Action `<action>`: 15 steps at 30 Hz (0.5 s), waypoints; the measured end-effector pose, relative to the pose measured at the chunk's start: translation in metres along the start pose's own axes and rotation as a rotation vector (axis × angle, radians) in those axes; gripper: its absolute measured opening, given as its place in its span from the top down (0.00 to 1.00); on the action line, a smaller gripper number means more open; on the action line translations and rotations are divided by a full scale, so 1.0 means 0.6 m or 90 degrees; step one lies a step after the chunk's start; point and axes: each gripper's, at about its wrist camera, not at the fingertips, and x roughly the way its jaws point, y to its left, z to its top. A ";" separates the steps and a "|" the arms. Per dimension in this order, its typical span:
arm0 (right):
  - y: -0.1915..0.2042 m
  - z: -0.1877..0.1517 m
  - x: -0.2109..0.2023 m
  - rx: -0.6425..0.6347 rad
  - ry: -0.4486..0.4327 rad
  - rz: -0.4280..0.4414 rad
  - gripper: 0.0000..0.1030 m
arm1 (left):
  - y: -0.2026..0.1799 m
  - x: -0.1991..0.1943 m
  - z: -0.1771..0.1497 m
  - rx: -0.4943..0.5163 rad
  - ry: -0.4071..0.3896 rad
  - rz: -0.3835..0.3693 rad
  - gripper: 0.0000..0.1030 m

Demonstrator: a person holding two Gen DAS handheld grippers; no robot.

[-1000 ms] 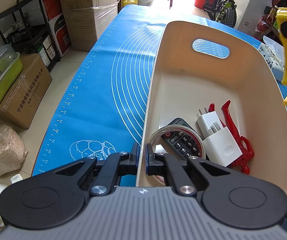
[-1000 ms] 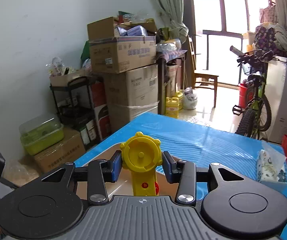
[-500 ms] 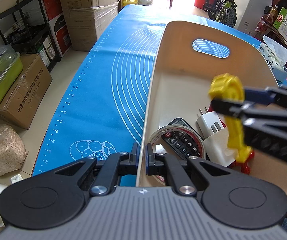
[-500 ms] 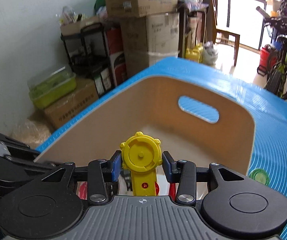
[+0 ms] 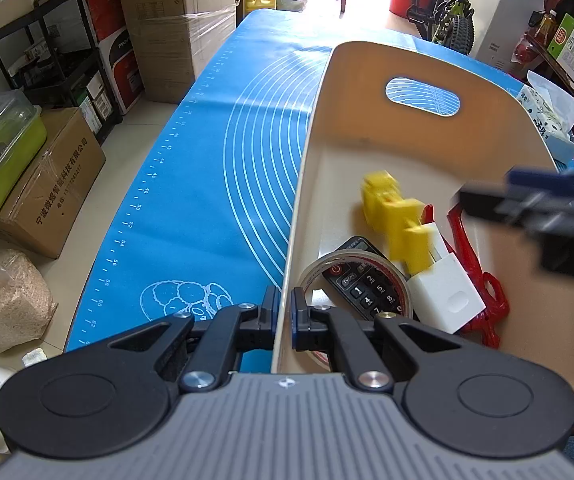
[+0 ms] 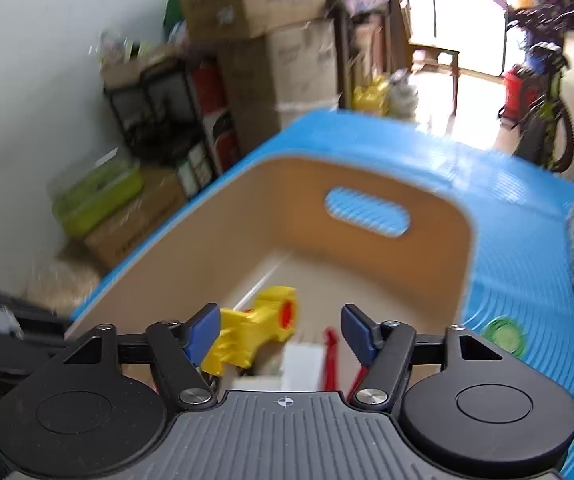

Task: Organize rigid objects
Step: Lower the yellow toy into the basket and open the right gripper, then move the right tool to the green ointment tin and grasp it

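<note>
Grippers first: your left gripper [image 5: 283,314] is pinching the near wall of the beige wooden bin with an oval handle cut-out [image 5: 367,136], one finger outside the wall and one inside. Your right gripper [image 6: 281,330] has its blue-padded fingers spread apart and holds nothing; it hangs above the bin's right side. Just beyond its left finger, the yellow plastic toy clamp [image 5: 397,216] shows motion-blurred inside the bin, above the other contents, and you cannot tell whether it is resting on them. Below it lie a white plug adapter [image 5: 445,294], a red plastic clip [image 5: 483,284], a black remote control [image 5: 363,280] and a clear tape roll [image 5: 351,266] lying over the remote. The bin stands on the blue ruled silicone mat [image 5: 215,184] covering the desk.
</note>
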 end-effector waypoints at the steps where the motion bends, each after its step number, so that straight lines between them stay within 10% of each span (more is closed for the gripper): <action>1: -0.009 0.006 -0.012 0.006 -0.015 -0.005 0.26 | 0.000 0.000 0.000 0.000 0.000 0.000 0.94; 15: -0.208 -0.010 -0.059 0.089 -0.047 -0.177 0.23 | 0.000 0.000 0.000 0.001 0.001 0.003 0.94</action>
